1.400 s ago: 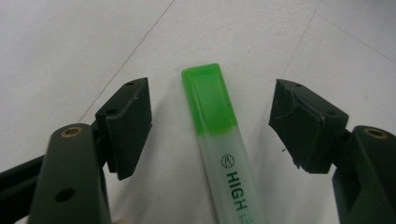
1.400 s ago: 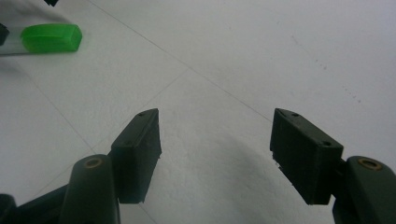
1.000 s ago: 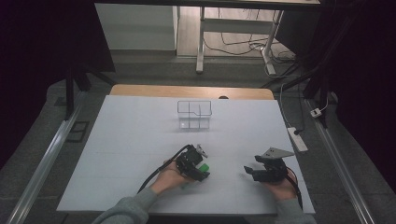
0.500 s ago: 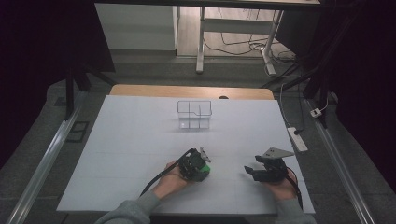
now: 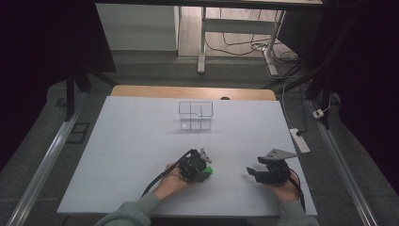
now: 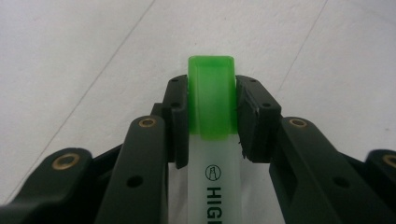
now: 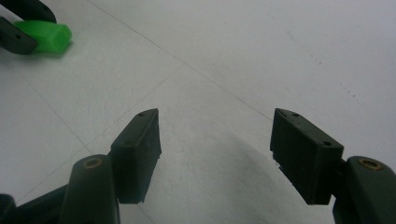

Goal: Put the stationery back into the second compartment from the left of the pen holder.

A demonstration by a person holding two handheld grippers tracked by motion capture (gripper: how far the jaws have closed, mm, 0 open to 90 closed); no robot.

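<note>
Left claw [image 6: 211,116] clenched on highlighter [image 6: 212,154] at green cap, lower centre of high view, above white surface [image 5: 131,141]. Right claw [image 7: 215,154] released, empty. Highlighter likely light, rigid, smooth plastic; grip flat sides.

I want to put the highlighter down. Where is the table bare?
Bare: the wide strip between the clear rack and the grippers, and the whole left side of the table. Crowded only near the front edge, around the left hand-held gripper and right one.
</note>
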